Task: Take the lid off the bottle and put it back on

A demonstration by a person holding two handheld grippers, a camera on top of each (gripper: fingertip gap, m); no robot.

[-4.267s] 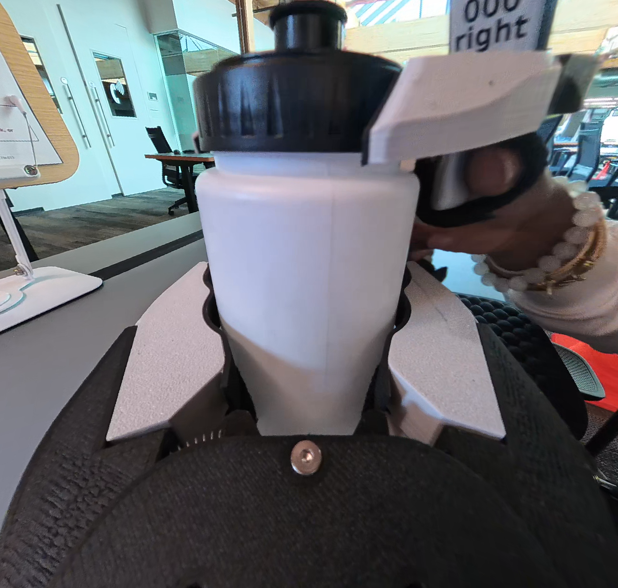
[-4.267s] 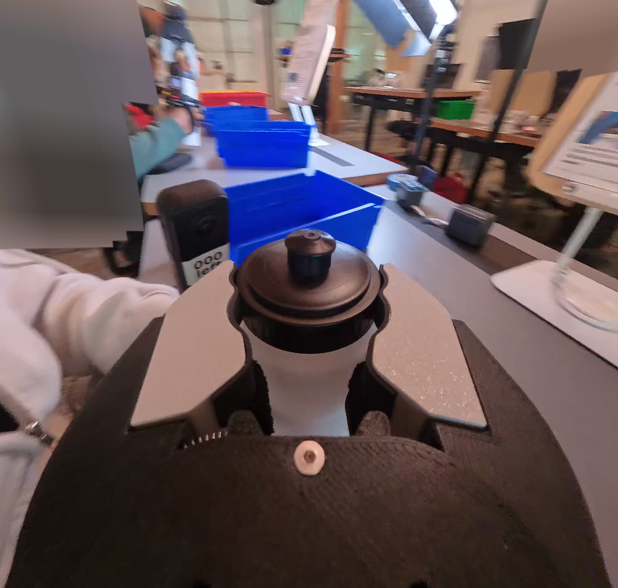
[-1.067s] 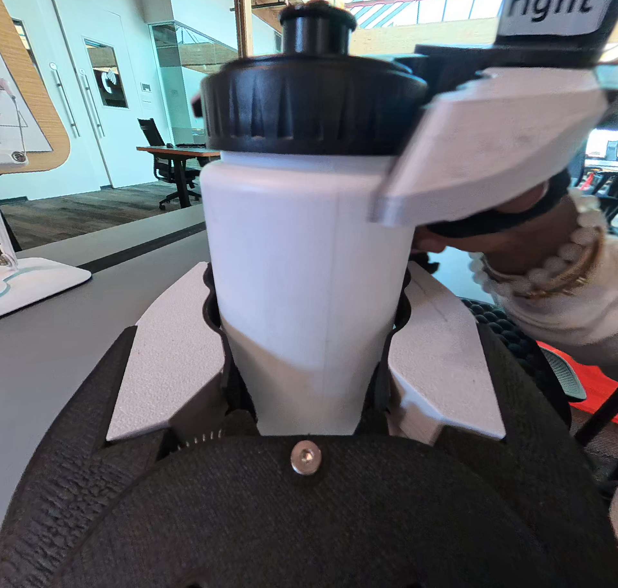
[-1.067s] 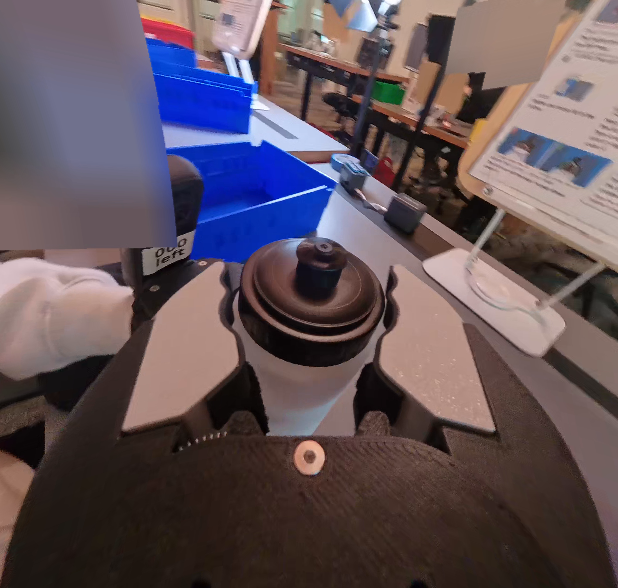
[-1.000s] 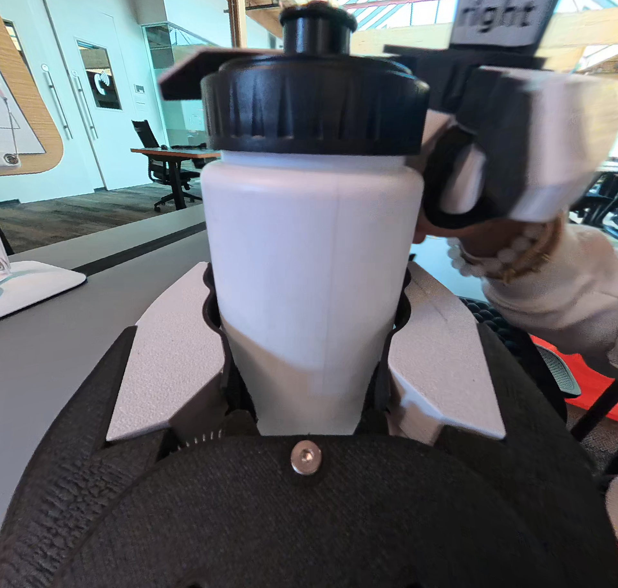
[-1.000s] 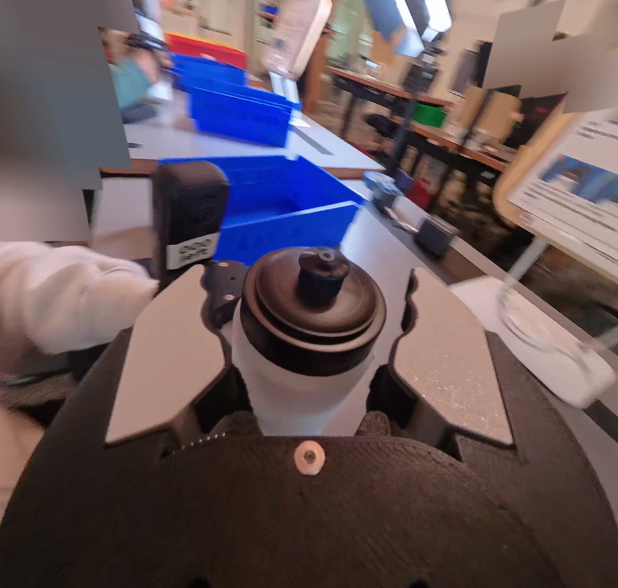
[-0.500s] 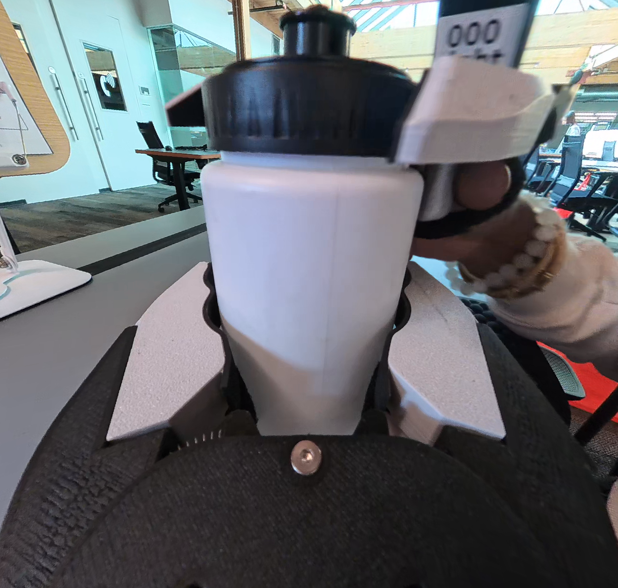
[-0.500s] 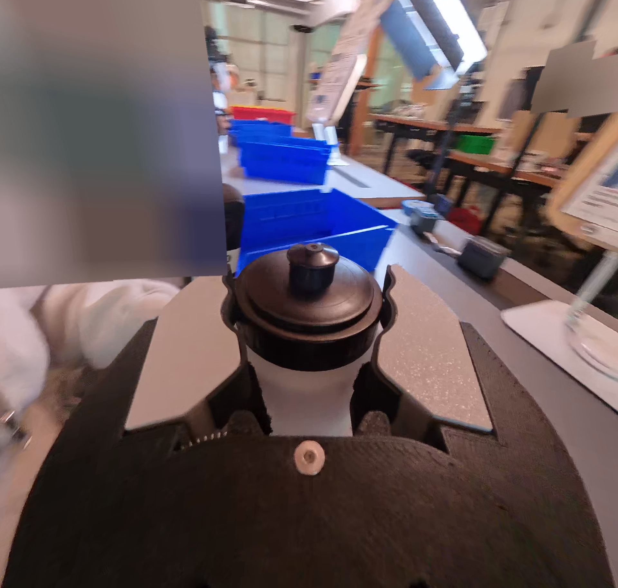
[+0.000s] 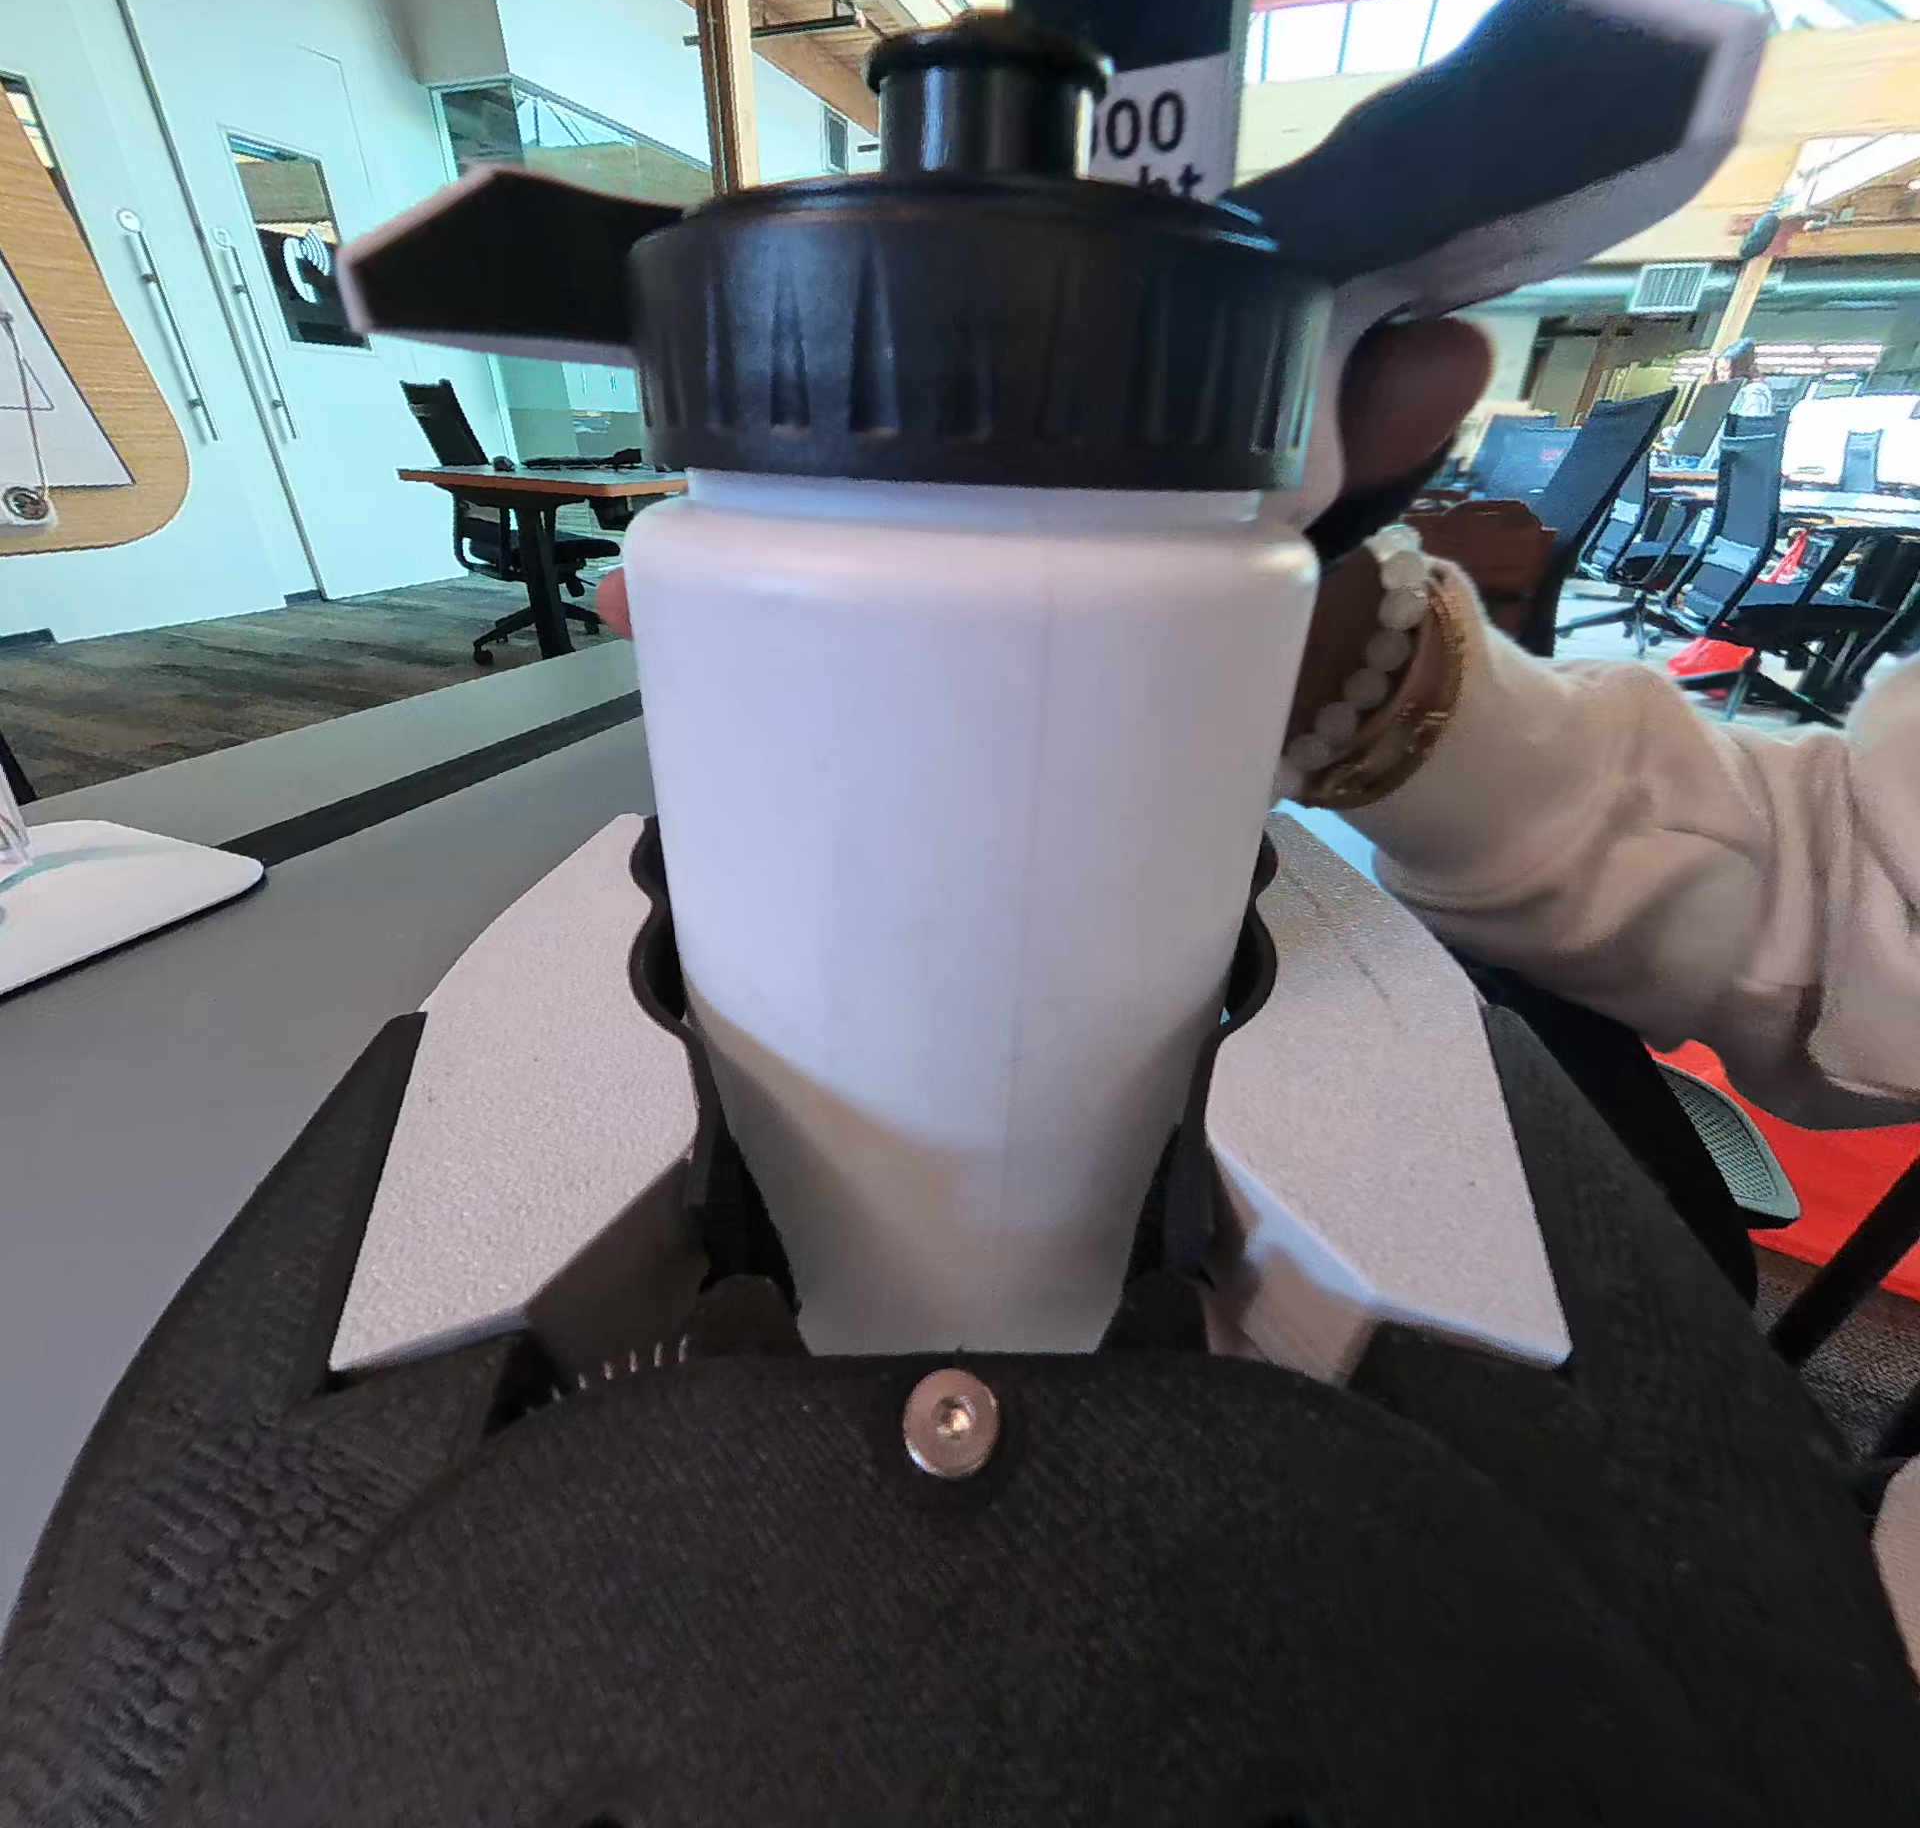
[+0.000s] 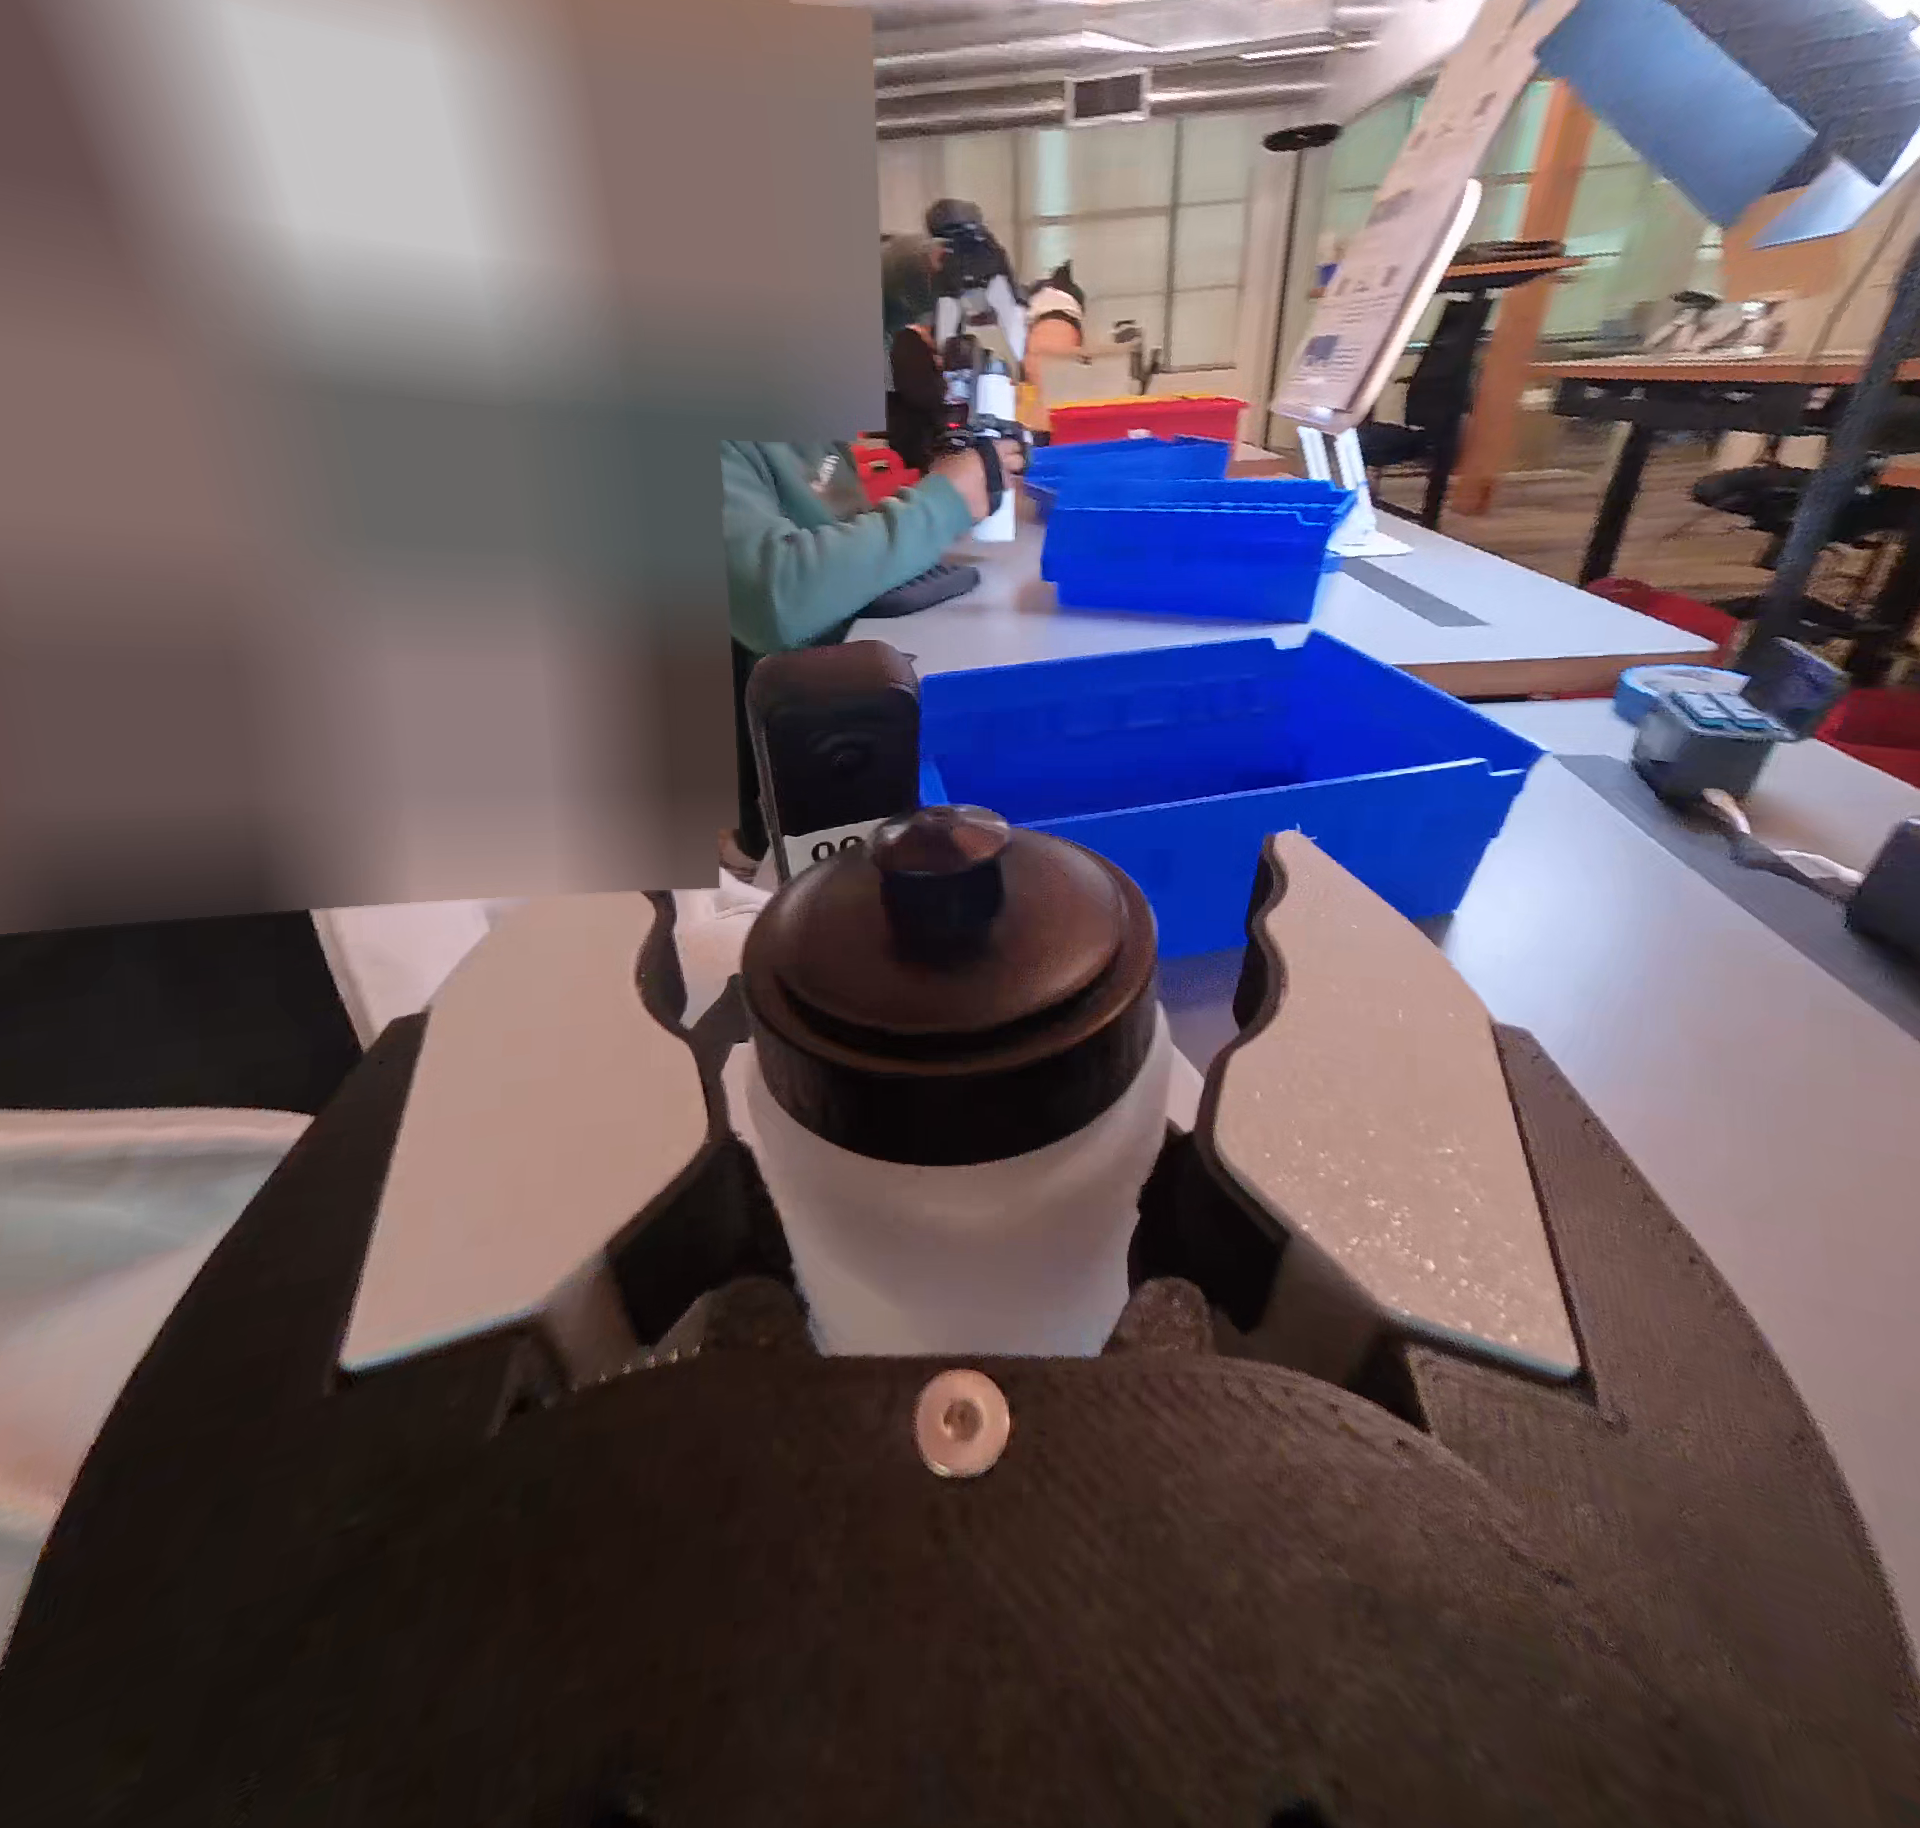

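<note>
A white bottle (image 9: 956, 791) stands upright with its black ribbed lid (image 9: 966, 344) and spout on top. My left gripper (image 9: 951, 843) is shut on the bottle's lower body. My right gripper (image 10: 956, 895) is open at lid height. Its fingers (image 10: 551, 1103) stand on either side of the lid (image 10: 945, 1009) with a small gap on each side. In the left wrist view, the right gripper's fingers (image 9: 488, 261) stick out to both sides behind the lid. The bottle (image 10: 956, 1238) shows white below the lid in the right wrist view.
A grey table (image 9: 312, 968) carries a white sign-stand base (image 9: 114, 895) at the left. A blue bin (image 10: 1195, 770) sits just beyond the bottle, with more blue bins (image 10: 1184, 542) on a farther table. Small grey devices (image 10: 1704, 750) lie at the right. A sleeved arm (image 9: 1610, 843) reaches in from the right. Tip to tip, the grippers are about 9 cm apart.
Half a second ago my right gripper was shut on the lid from the side. Now its jaws have opened and it has swung round behind the bottle. The left gripper has kept hold.
</note>
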